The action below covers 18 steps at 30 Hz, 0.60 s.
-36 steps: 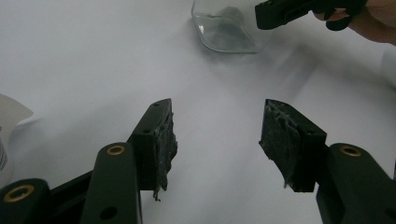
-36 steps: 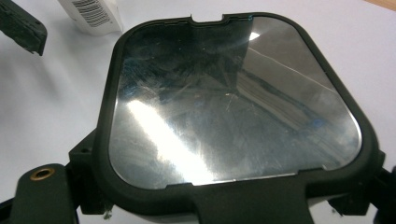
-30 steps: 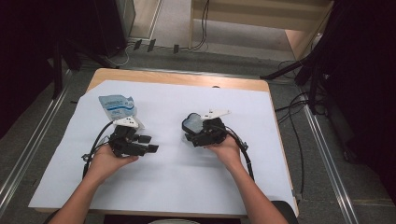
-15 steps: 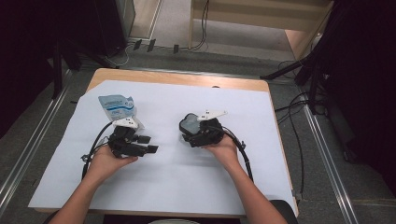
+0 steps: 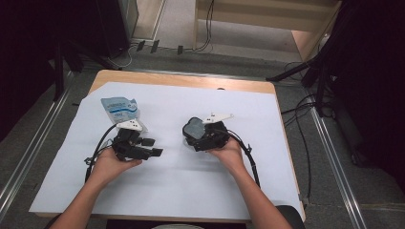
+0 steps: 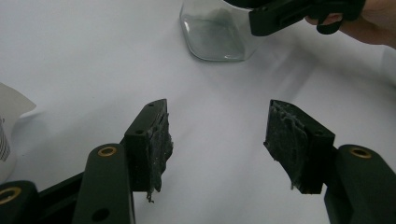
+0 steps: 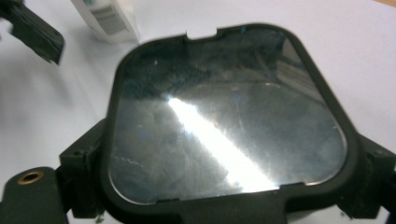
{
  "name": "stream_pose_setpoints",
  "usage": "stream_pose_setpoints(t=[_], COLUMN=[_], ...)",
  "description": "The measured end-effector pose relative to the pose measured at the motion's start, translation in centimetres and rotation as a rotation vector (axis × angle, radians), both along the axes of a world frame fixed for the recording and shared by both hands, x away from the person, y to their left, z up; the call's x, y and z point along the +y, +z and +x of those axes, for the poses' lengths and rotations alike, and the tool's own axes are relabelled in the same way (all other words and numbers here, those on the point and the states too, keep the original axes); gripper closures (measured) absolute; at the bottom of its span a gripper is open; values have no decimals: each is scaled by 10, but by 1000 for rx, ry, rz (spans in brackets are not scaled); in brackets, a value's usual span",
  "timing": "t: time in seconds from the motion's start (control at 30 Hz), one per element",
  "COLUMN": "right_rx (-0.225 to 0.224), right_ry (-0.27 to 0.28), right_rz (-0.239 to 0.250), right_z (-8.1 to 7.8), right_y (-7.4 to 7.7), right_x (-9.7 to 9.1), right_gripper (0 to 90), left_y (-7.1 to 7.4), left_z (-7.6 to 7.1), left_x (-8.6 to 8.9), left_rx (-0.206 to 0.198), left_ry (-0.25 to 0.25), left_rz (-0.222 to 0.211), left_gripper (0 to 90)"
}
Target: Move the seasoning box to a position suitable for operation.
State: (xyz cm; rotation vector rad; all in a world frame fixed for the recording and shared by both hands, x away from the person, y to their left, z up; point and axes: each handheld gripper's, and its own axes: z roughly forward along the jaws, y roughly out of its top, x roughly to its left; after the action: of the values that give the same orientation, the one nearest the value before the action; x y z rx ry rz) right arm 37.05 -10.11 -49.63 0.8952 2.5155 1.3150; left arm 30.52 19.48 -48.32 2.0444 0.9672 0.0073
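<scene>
1. The right hand-held gripper is clamped on a squarish clear jar with a dark lid; in the right gripper view its black jaws hug both sides of the lid, and the jar stands on the worktop near the middle.
2. The left hand-held gripper has its jaws standing well apart with nothing between them; the worn pads face bare white sheet. The jaws point toward the jar.
3. A blue-and-white pouch lies just behind the left hand-held gripper.
4. The worktop is pale wood under a white sheet, with cables on the grey floor around it.
5. Both forearms come in from the near edge, left hand and right hand low over the sheet.
</scene>
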Motion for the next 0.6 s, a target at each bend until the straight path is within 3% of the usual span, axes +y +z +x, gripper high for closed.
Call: stream_pose_setpoints(t=[0.1,0.27,0.6], right_rx=[13,19,16], right_ry=[6,15,2], right_rz=[21,15,56], right_z=[0,-2,-9], right_y=[2,5,23], right_x=[-2,-2,-20], right_gripper=[83,46,44], left_y=[0,-1,0], left_z=[0,1,4], left_x=[-1,-1,-1], left_rx=[2,2,7], left_ry=[3,-3,-5], left_rz=[3,7,11], left_gripper=[399,397,403])
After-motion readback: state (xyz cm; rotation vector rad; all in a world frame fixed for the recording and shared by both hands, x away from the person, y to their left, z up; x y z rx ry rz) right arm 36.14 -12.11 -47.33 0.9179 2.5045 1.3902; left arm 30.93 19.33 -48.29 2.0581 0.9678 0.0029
